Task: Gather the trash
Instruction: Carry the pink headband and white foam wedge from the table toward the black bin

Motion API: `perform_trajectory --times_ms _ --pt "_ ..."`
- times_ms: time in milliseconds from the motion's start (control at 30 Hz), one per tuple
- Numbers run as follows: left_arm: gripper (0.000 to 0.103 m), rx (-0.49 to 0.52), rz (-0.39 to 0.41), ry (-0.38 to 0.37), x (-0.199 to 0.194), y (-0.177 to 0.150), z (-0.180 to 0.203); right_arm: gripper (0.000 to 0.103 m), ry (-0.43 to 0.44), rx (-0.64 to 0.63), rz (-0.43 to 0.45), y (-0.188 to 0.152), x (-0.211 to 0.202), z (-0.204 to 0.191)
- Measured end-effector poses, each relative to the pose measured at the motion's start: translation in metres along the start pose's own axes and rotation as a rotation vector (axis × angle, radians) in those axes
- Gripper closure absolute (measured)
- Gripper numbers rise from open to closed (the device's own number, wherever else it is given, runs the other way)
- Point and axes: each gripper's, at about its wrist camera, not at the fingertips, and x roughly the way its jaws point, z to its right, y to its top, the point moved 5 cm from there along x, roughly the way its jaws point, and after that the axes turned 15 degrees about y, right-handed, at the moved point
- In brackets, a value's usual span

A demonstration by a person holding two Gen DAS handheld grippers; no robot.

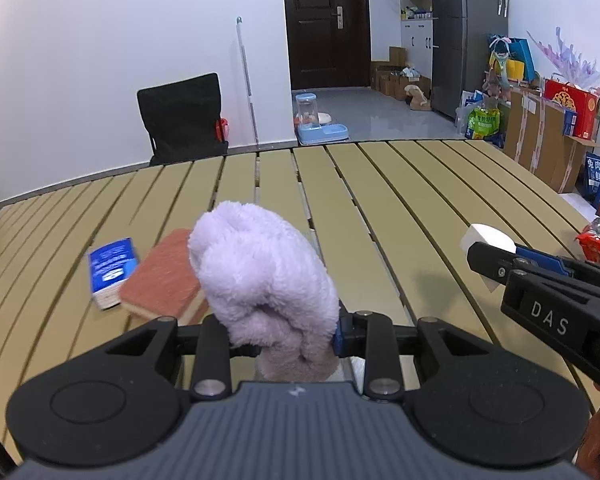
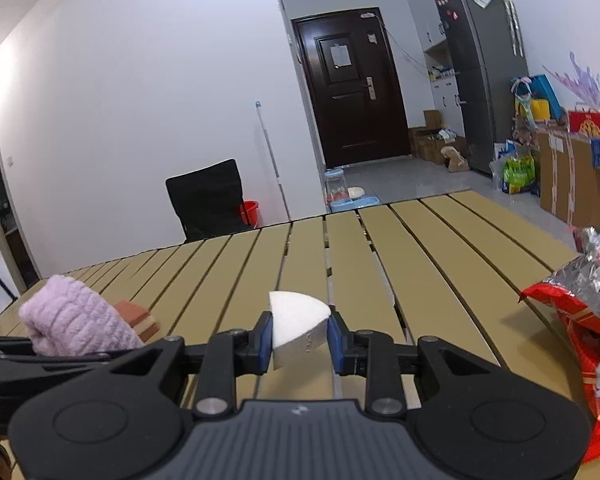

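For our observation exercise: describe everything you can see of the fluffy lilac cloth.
The lilac cloth is soft, ribbed fleece, bunched into a rounded lump. The left hand-held gripper is shut on its lower end, so it stands up and leans away from the camera, lifted above the slatted table. Behind it on the table lie a reddish sponge and a blue packet.

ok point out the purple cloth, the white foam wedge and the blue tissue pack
purple cloth (image 1: 260, 276), left wrist view, middle of the fluffy bundle
white foam wedge (image 2: 298, 316), right wrist view, top face
blue tissue pack (image 1: 111, 268), left wrist view, blue top
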Motion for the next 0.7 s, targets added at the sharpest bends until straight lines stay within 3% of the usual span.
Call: perform_trajectory --times_ms 233,700 --pt "0.072 -0.037 0.033 0.013 -0.037 -0.014 -0.039 0.076 0.022 -0.054 -0.022 -0.009 -0.021 -0.033" --pt "0.072 -0.094 0.0 0.061 -0.079 -0.064 -0.115 0.076 0.045 -0.157 -0.018 -0.05 -0.079 -0.113"
